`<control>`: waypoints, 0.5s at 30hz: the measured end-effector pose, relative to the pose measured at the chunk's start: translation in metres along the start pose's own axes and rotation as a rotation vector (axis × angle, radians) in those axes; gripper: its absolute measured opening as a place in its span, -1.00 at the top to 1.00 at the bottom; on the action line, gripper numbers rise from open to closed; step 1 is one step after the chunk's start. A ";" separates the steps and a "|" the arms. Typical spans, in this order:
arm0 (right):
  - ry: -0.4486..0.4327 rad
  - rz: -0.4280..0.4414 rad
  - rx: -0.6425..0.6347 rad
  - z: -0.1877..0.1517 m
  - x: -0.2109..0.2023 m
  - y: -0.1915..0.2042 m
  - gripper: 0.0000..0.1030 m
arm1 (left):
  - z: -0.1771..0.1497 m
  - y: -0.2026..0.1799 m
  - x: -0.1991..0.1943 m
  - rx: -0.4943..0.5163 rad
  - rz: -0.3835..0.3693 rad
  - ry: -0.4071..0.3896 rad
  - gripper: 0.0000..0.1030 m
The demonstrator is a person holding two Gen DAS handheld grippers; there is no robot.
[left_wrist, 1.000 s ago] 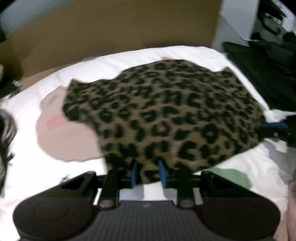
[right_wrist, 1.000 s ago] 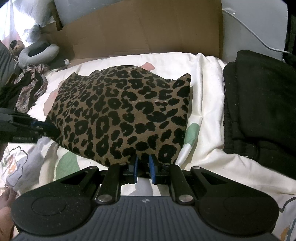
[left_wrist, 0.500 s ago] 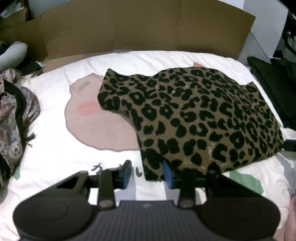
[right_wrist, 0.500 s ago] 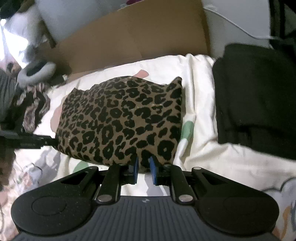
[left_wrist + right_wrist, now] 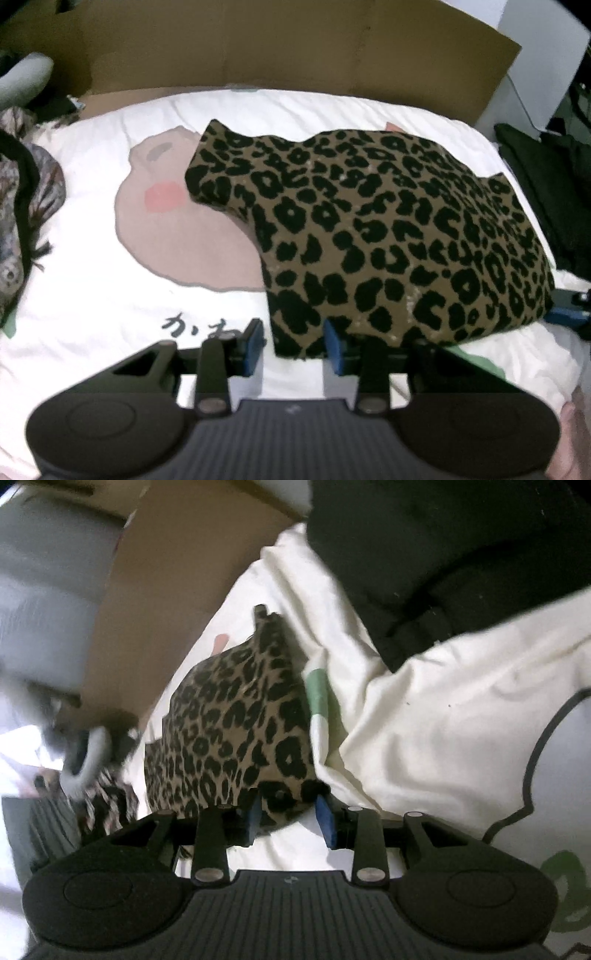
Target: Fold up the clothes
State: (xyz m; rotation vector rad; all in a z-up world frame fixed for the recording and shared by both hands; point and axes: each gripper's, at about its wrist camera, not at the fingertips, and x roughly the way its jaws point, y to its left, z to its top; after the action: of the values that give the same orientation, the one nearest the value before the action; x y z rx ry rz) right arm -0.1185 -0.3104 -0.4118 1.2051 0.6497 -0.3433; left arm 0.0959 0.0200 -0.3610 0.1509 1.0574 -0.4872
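A leopard-print garment (image 5: 388,236) lies folded into a compact shape on a bed covered with a white printed sheet (image 5: 92,295), toward the sheet's right half in the left wrist view, partly overlapping a pink cartoon face (image 5: 177,236) printed on the sheet. A brown cardboard sheet (image 5: 295,48) stands along the far edge of the bed. The left hand-held gripper (image 5: 293,345) sits at the near edge of the garment, its blue pads spread; the near left corner of the garment lies between them, touching the right pad while the left pad stands clear of the cloth. Its jaws are closing, and no grip is established. The right hand-held gripper (image 5: 291,814) is at the garment's near right corner, rolled so that its view is strongly tilted; the corner of the leopard-print garment (image 5: 236,731) lies in the gap between the blue pads, which do not press on it. Its jaws are opening. In the left wrist view the right hand-held gripper's blue tip (image 5: 565,308) shows at the garment's right edge. A dark folded garment (image 5: 443,554) lies by the right edge of the bed, apart from the leopard piece. A patterned cloth pile (image 5: 22,221) lies at the left edge. The right wrist view is motion-blurred.
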 end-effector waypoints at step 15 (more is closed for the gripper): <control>0.016 0.106 0.158 0.000 0.012 -0.011 0.42 | 0.000 0.011 -0.001 -0.078 -0.066 0.009 0.36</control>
State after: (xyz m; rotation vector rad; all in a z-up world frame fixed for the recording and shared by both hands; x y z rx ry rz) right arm -0.1150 -0.3133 -0.4274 1.3886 0.5779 -0.3004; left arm 0.1009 0.0298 -0.3611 0.0492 1.0916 -0.5039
